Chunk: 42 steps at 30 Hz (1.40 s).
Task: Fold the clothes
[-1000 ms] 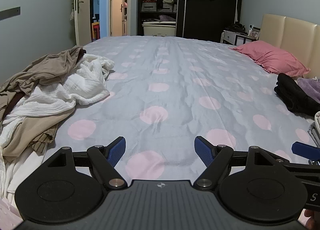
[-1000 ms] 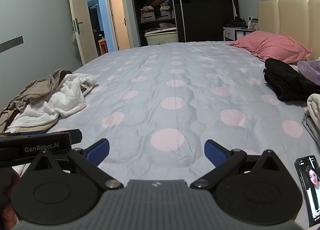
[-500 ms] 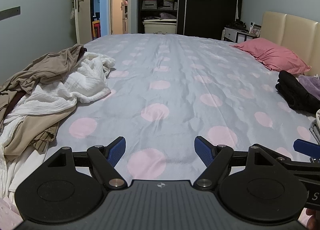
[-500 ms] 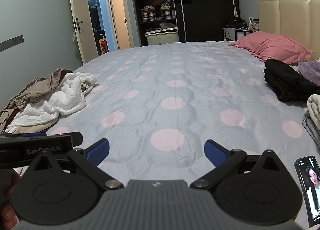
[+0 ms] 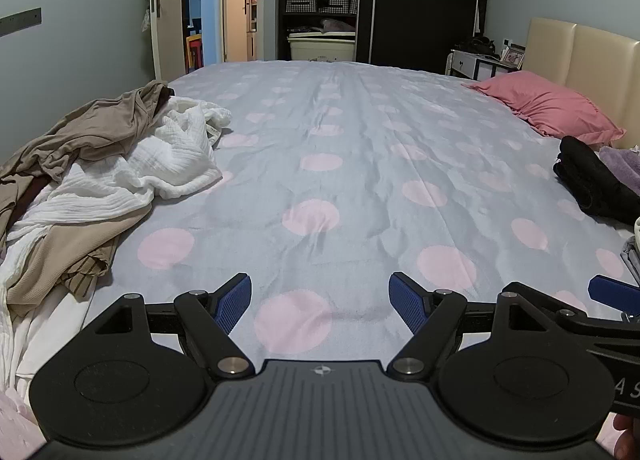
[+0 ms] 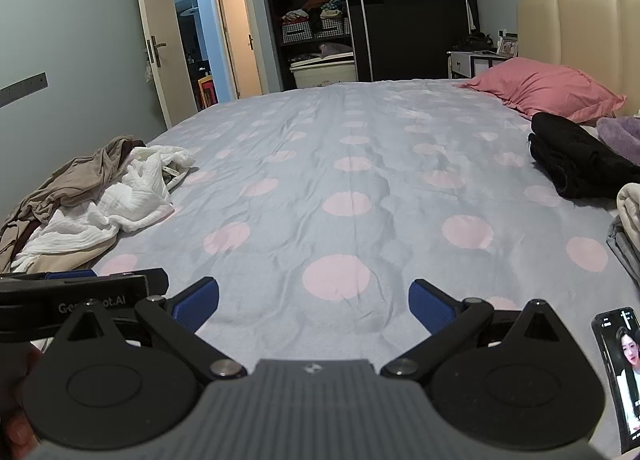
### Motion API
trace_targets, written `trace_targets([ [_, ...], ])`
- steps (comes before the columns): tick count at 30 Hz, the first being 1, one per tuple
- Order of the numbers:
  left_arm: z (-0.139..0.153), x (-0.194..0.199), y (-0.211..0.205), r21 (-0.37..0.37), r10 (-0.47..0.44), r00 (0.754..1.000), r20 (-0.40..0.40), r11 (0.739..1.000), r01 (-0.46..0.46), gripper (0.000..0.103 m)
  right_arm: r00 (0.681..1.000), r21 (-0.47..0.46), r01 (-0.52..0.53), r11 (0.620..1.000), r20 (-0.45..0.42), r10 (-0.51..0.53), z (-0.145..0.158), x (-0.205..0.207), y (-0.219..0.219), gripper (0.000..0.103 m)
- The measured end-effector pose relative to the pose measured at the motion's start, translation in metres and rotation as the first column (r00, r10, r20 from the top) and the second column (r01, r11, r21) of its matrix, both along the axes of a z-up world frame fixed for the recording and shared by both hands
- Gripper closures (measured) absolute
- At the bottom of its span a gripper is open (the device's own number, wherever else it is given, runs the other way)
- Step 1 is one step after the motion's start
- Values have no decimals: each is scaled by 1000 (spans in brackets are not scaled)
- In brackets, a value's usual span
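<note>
The left gripper (image 5: 320, 300) is hovering low over the bed (image 5: 360, 164) with its jaws spread wide and nothing between them; the right gripper (image 6: 314, 306) is doing the same just to its right, equally wide and holding nothing. The clothes are lying ahead and to the left of both: a heap of white crinkled cloth (image 5: 132, 184) tangled with a brown garment (image 5: 92, 132), the white one nearer the left gripper's left finger.

The risk here is in that tangle. Because the two pieces are overlapping, a grab into the heap is likely catching both layers, dragging the brown one along when only the white is wanted. A pinch on a loose fold rather than an edge may also be bunching the cloth instead of spreading it.

To the right gripper's near right a phone (image 6: 618, 372) is lying on the bed, and a sweep outward could knock it. Folded dark clothing (image 6: 576, 164) is sitting ahead and right, well apart.
</note>
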<state>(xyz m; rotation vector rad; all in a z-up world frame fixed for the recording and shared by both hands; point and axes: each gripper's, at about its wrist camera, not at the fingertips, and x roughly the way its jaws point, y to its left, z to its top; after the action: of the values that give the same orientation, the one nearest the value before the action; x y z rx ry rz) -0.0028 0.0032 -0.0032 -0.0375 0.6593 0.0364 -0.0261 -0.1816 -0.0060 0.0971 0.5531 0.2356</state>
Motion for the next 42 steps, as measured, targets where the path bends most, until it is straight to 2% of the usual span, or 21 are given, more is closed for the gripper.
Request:
trace_targets([
  [30,0,0,3,-5,3,1000,-21,1000,-3,28,1000,9,-9,1000,11,9,1,-5,3,1],
  [42,1,1,11,-35,-1,999,-36,999,0,28,998,-19,-55,998,28,56,9,-4,4,1],
])
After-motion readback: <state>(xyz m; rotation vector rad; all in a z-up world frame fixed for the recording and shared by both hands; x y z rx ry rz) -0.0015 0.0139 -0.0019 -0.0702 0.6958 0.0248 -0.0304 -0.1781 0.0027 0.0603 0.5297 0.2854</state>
